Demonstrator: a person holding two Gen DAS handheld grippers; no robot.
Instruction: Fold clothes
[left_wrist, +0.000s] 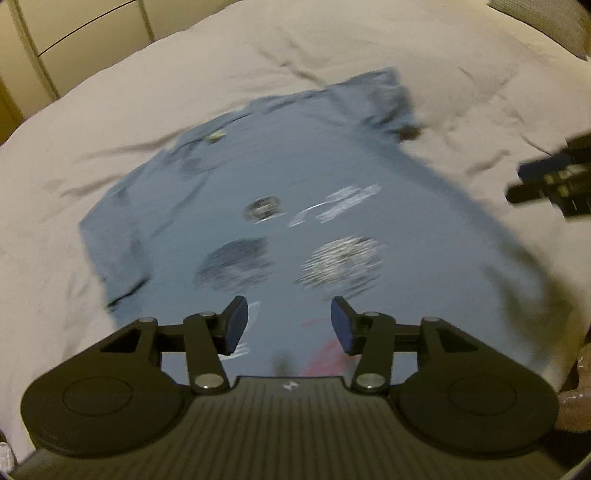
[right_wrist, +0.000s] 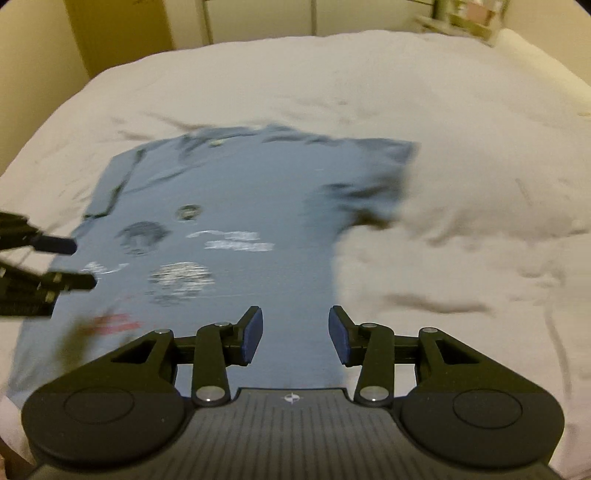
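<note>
Left wrist view blurry, blue tee (left_wrist: 295, 177) seemingly flat on bed (left_wrist: 147, 74), both tongs (left_wrist: 288, 325) (right_wrist: 295, 334) agape, empty

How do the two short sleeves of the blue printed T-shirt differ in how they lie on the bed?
The sleeve on the image right of the blue printed T-shirt spreads outward and ends in a dark rumpled fold; the sleeve on the image left lies narrow, close along the body. The right one reaches further over the white bedsheet. Both lie flat on it, untouched by either gripper.
</note>
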